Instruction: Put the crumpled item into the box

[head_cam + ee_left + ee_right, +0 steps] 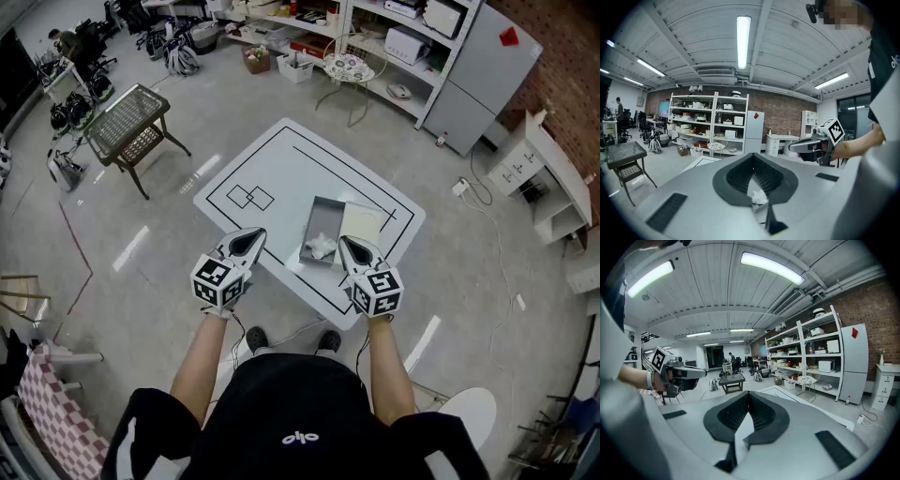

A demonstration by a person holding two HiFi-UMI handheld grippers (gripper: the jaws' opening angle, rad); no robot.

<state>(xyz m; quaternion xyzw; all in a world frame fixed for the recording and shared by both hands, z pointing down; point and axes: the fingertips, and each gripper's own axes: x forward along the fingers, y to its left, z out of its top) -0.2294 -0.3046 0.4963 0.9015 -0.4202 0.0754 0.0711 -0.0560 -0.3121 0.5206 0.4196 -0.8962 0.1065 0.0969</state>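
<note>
Both left claw and right claw are held together, empty, above the counter.
Crumpled item is seen inside the box, between them.

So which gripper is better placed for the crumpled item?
Left, probably: the left gripper points its shut jaws straight at the crumpled item; the right gripper sits nearer, but its view misses it.

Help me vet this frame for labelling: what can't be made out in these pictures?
Head view: the crumpled item hides the box floor beneath it; things on the shelves are too small to name.
Left gripper view: the left gripper has its shut tongs across the box, all but one corner, seen through their gap.
Right gripper view: the right gripper hides both box and crumpled item behind its shut tongs.
</note>
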